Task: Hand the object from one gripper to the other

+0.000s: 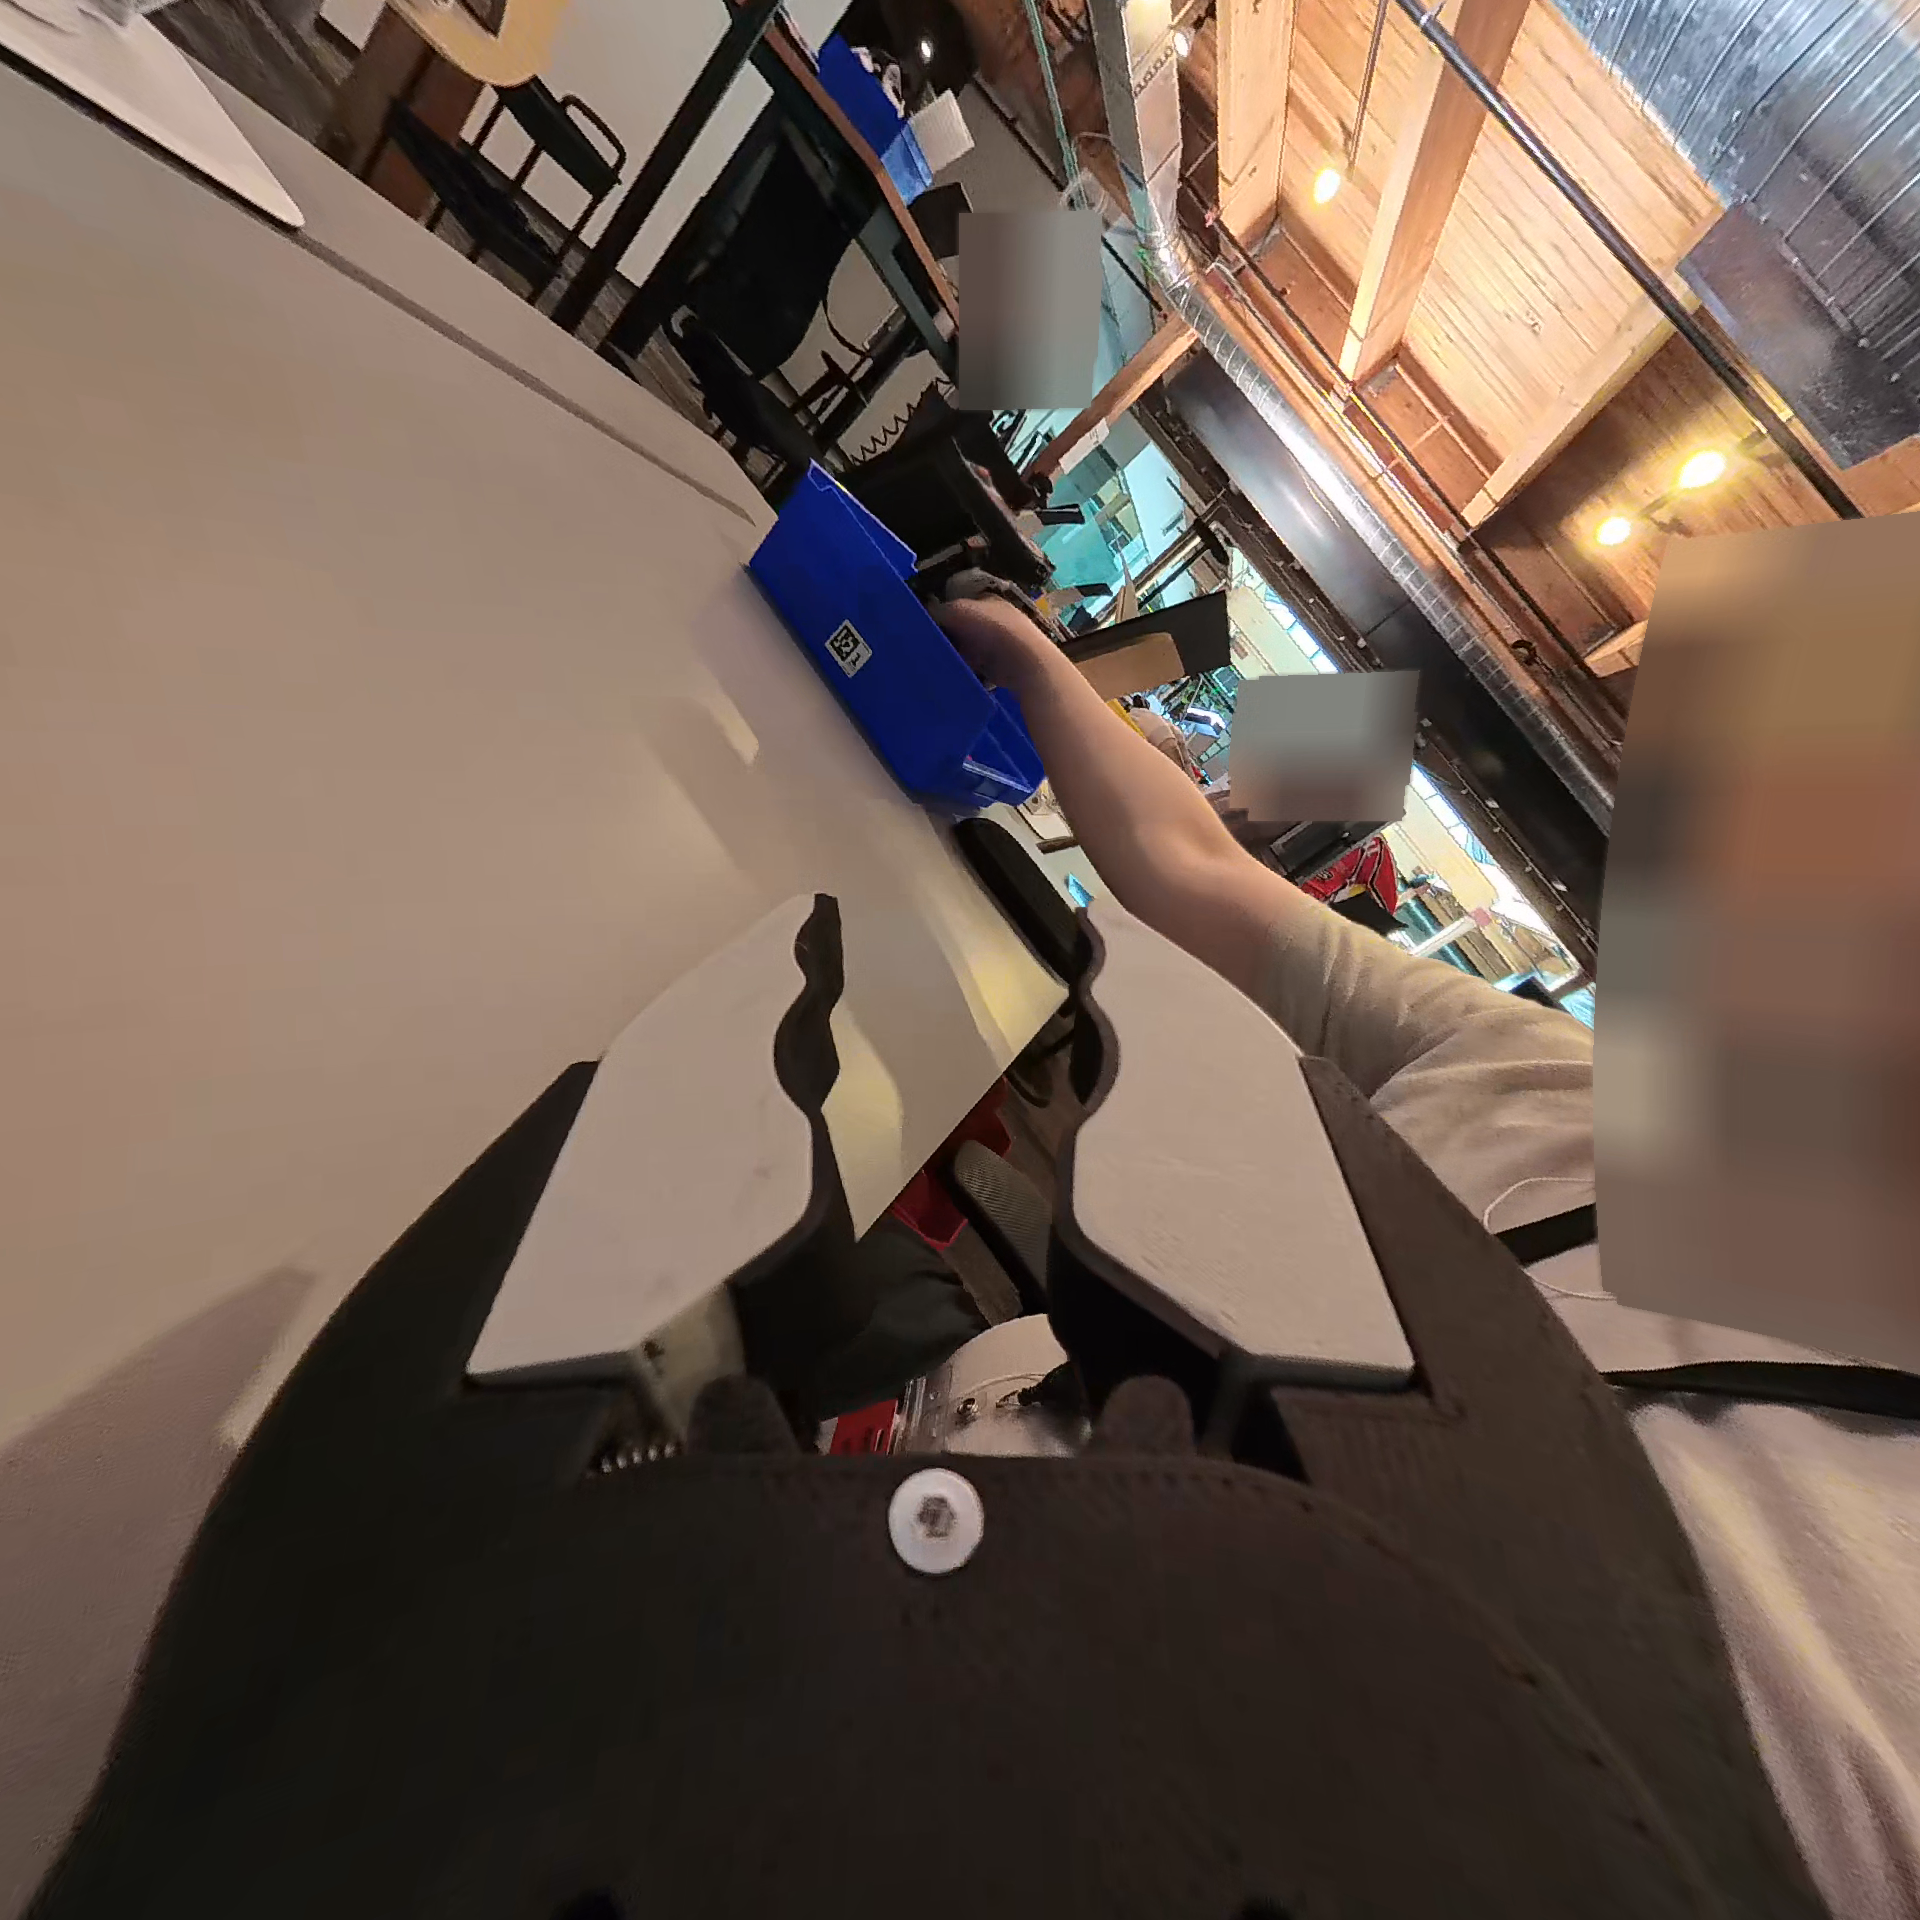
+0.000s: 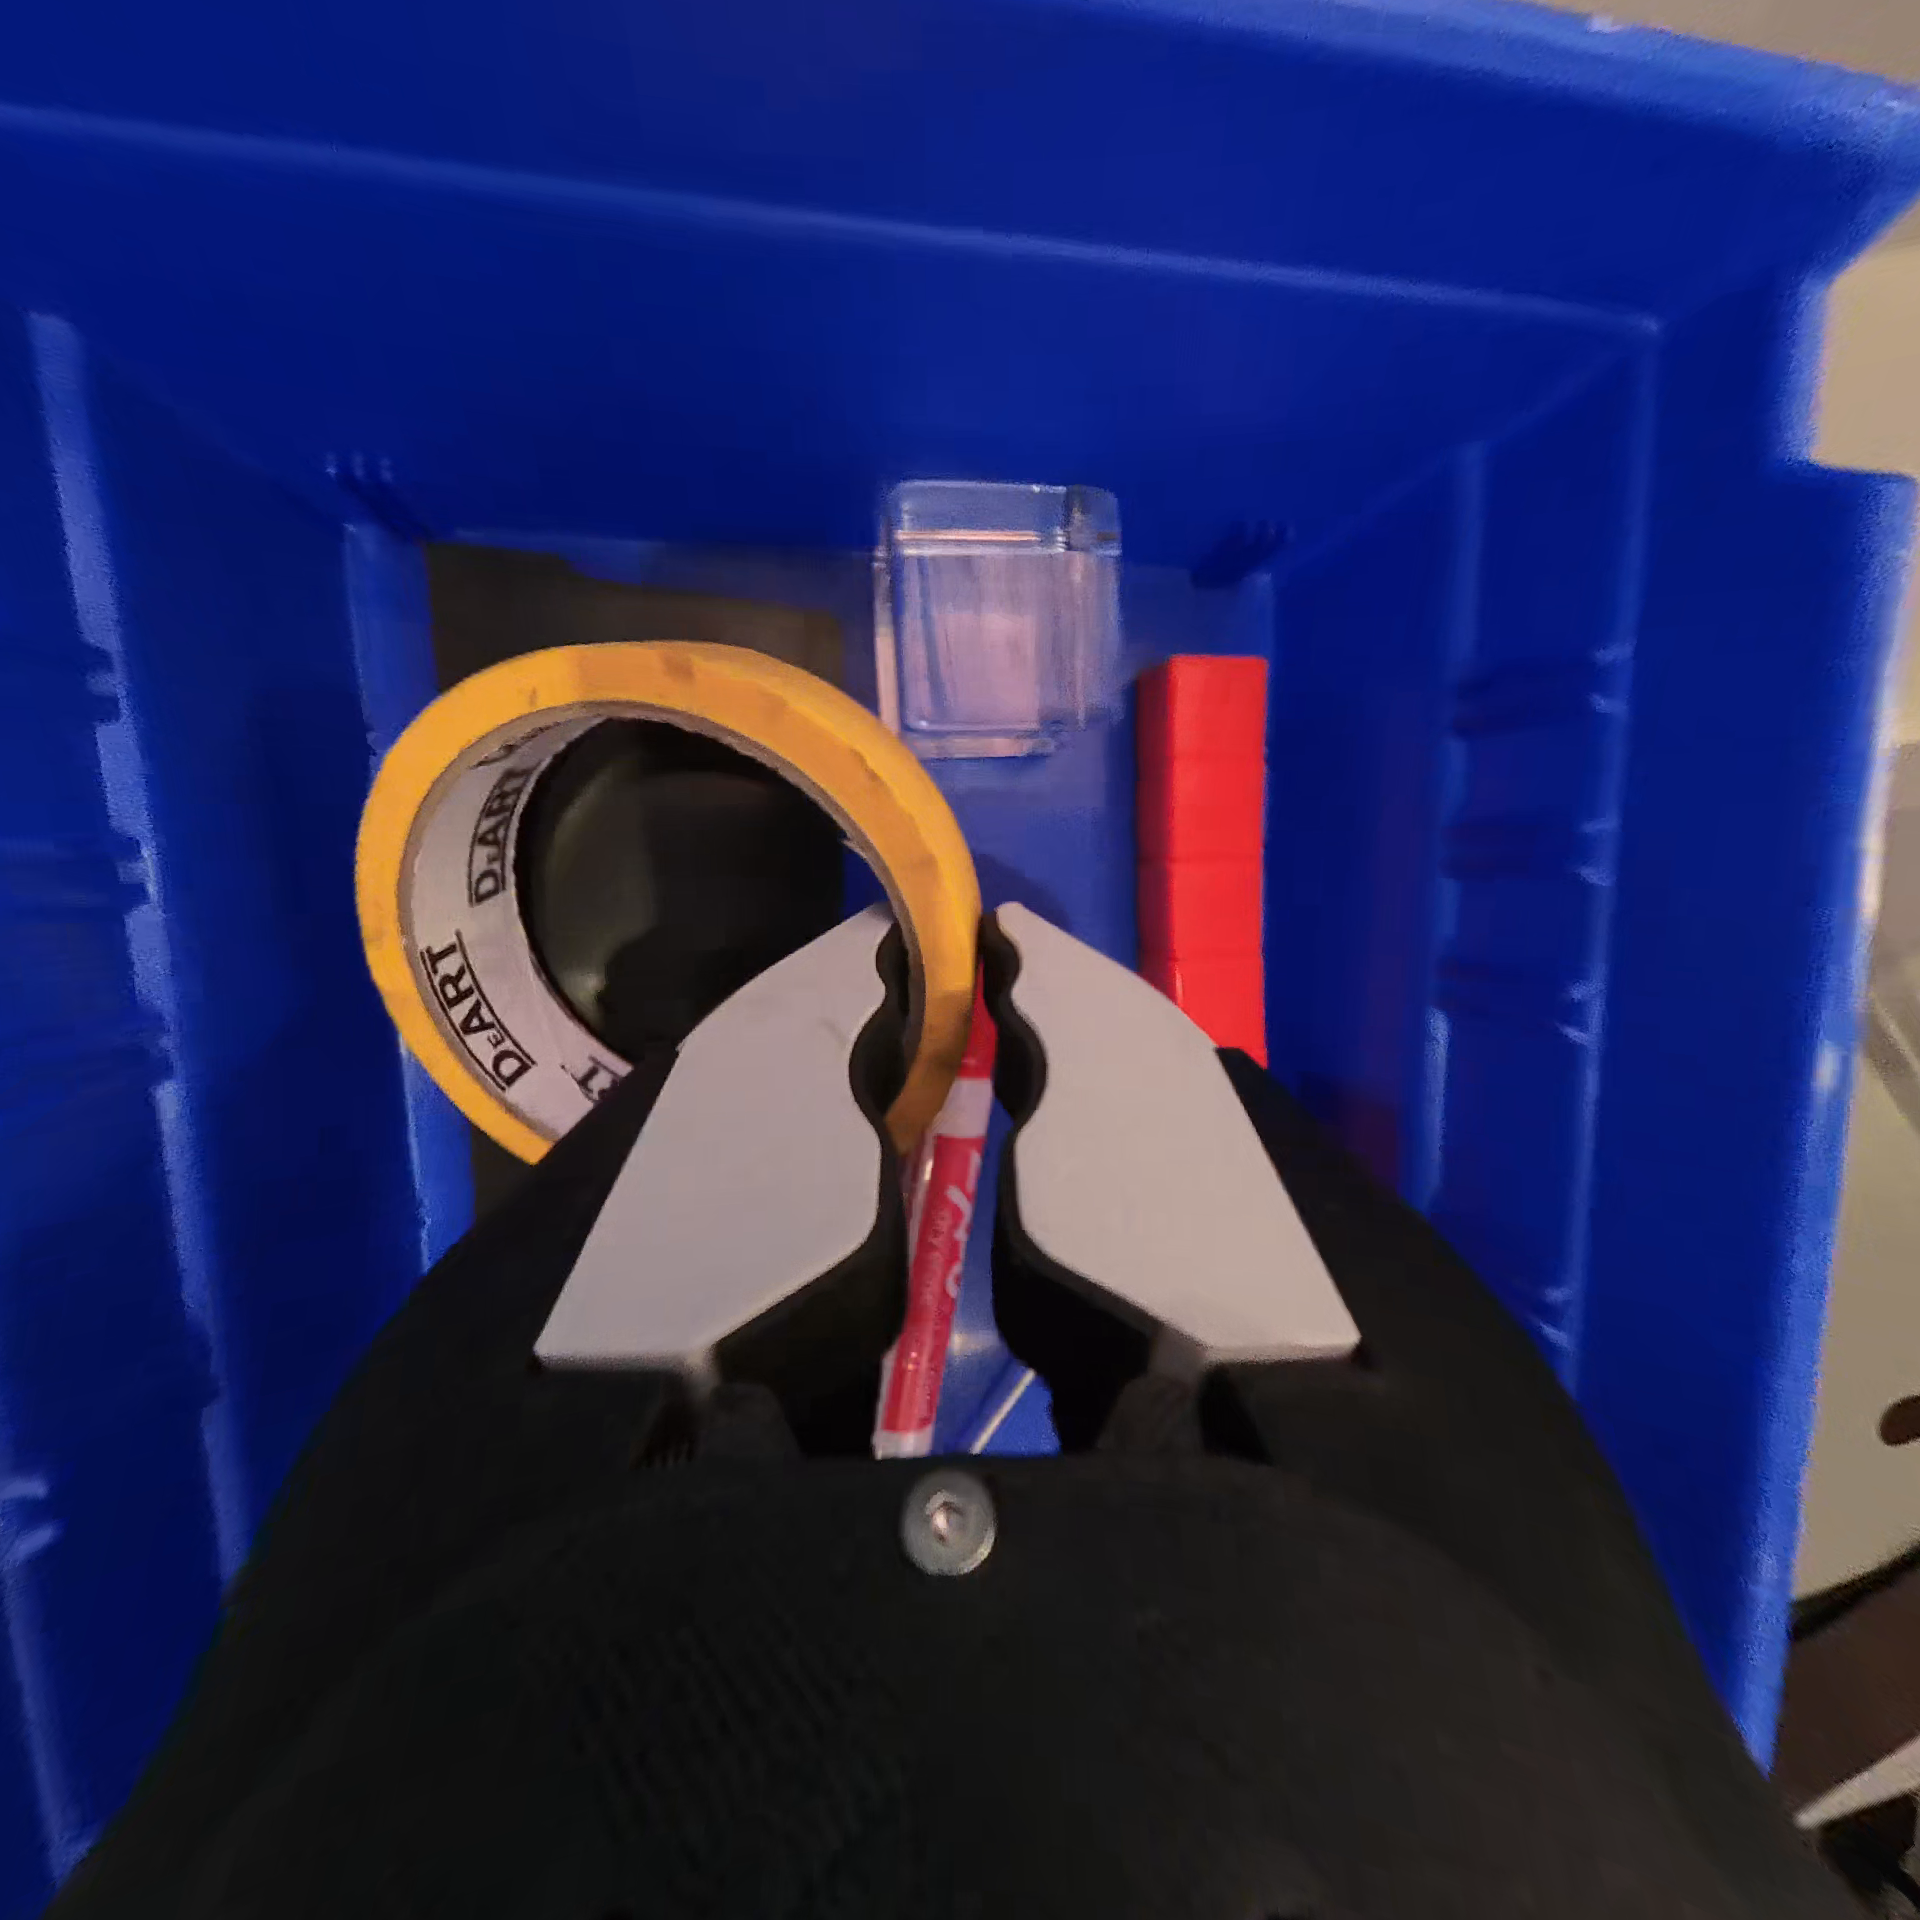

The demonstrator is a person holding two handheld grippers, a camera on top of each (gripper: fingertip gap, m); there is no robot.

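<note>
Right gripper reached inside blue bin, fingers nearly closed, pinching wall of yellow tape roll held upright. Under it on bin floor: red marker; clear box at far wall; red block along right wall. Left gripper spread wide, empty, over near edge of white worktop; bin at worktop's far edge.

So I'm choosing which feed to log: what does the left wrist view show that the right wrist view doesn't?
Only the left wrist view: the left gripper, open and empty above the white table, and the person's arm reaching to the bin.

Only the right wrist view: the right gripper shut on the yellow tape roll, plus a red marker, red block and clear box.

Both: the blue bin.
</note>
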